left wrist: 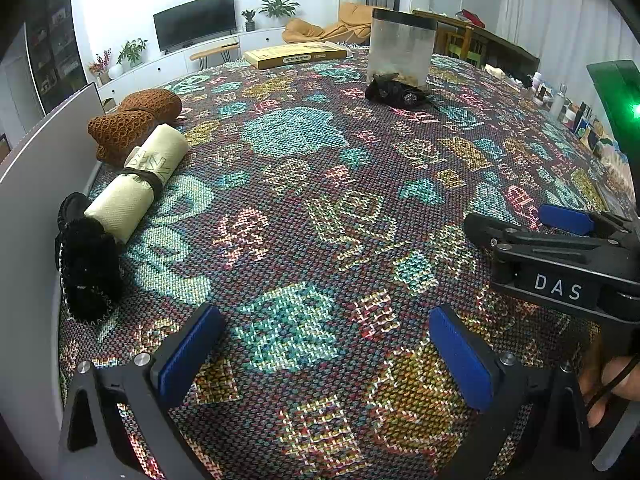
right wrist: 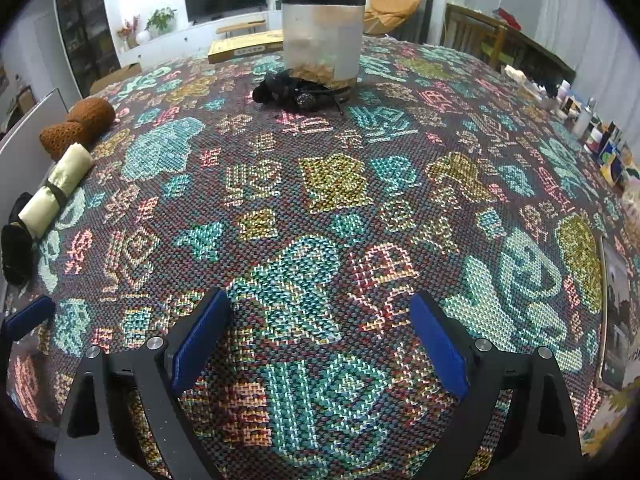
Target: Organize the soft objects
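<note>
Left wrist view: left gripper (left wrist: 326, 354) hovering over the patterned tablecloth (left wrist: 304, 216), blue pads wide apart, nothing between them. Along the tabletop's left edge, against a grey board (left wrist: 36, 184), a row of soft things: black fuzzy piece (left wrist: 88, 272) nearest, then a cream rolled cloth (left wrist: 138, 182) bound with a dark band, then two brown knitted pieces (left wrist: 136, 120) farthest. Roll's long axis running along that edge, away from the camera. Near the far edge, a dark crumpled item (left wrist: 396, 92) touching the foot of a frosted container (left wrist: 400, 50). Right gripper (left wrist: 532, 236) visible at the right, fingers spread, empty.

Right wrist view: right gripper (right wrist: 320, 340) parted, empty, low over the cloth. Dark item (right wrist: 296, 92) straight ahead, well apart, at the container (right wrist: 324, 36) base. Row of soft things far off to the left.

Judgement: dark item likely the stray one; lying dead ahead of the right gripper, so nearer that hand's line; left gripper closer to the row.
</note>
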The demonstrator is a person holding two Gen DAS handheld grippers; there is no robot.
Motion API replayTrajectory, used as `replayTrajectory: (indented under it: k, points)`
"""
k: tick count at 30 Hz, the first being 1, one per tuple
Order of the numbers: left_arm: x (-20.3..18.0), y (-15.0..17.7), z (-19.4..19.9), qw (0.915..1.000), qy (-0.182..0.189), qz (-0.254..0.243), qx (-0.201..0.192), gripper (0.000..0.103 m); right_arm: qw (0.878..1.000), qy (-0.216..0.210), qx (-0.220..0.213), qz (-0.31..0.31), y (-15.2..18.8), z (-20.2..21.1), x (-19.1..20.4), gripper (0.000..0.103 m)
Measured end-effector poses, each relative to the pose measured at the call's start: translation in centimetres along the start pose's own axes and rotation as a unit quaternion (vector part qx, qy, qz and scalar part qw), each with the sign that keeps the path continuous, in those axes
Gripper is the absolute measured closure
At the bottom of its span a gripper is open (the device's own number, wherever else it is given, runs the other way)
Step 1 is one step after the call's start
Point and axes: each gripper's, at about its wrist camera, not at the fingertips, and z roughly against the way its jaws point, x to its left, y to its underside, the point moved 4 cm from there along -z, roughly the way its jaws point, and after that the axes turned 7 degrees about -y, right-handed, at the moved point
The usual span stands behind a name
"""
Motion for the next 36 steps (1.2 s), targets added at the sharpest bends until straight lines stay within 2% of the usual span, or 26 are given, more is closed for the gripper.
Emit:
replayTrajectory:
  k: [36]
  points:
    - [-0.02, -0.06, -0.02, 1.0, -0.002, 0.0, 0.0, 0.0, 1.0, 0.001, -0.006, 0.001, 0.03, 0.1, 0.03, 0.01]
